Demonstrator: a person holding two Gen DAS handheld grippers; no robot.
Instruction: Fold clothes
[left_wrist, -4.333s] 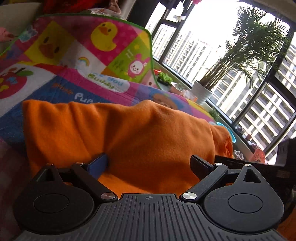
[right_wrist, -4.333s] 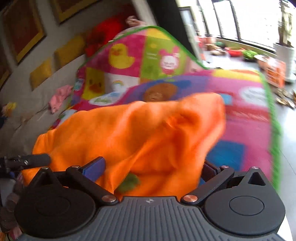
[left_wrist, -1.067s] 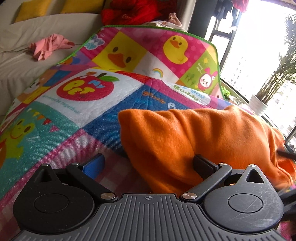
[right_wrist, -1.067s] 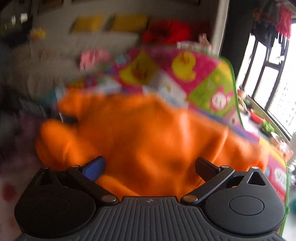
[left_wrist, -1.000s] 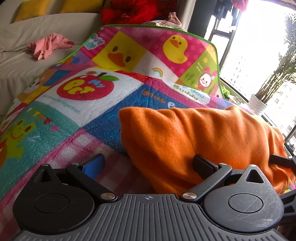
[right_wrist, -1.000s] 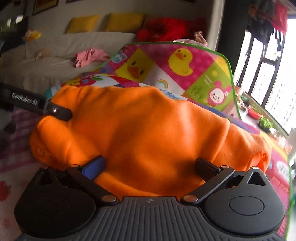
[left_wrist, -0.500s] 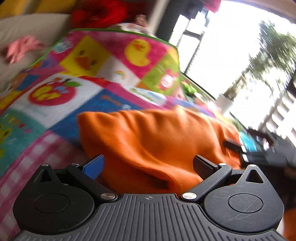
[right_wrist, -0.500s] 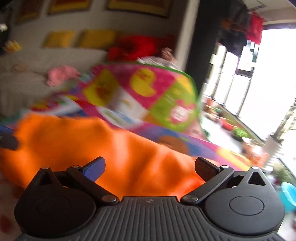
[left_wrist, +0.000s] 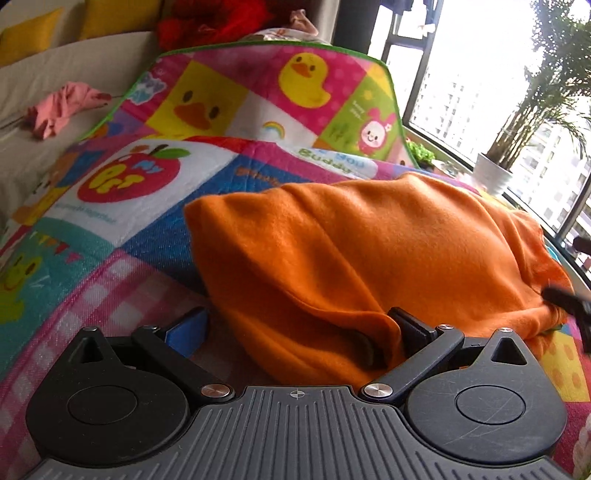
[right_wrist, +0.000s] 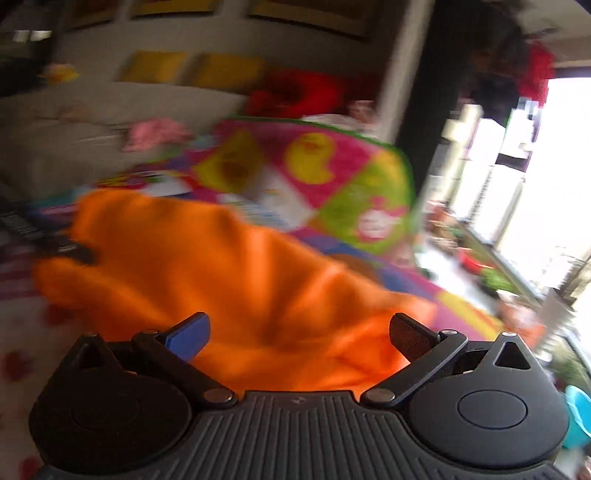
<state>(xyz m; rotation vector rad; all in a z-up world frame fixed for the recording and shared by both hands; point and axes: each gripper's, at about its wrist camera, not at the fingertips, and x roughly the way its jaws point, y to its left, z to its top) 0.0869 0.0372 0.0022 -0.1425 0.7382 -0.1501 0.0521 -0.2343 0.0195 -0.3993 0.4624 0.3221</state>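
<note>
An orange fleece garment lies bunched in a folded heap on the colourful play mat. My left gripper is open at its near left corner; the cloth edge drapes over the inside of the right finger, and the blue-padded finger rests on the mat. In the blurred right wrist view the orange garment fills the middle. My right gripper is open with cloth lying between its fingers. The left gripper shows at the garment's far end.
A beige sofa behind the mat holds a pink garment, yellow cushions and a red heap of clothes. A potted plant stands by the window on the right. A blue tub sits at the floor's right edge.
The left view has swung back towards the sofa and settled at the garment's corner. The right gripper is moving fast, its view blurred and turned right. The garment stays on the mat.
</note>
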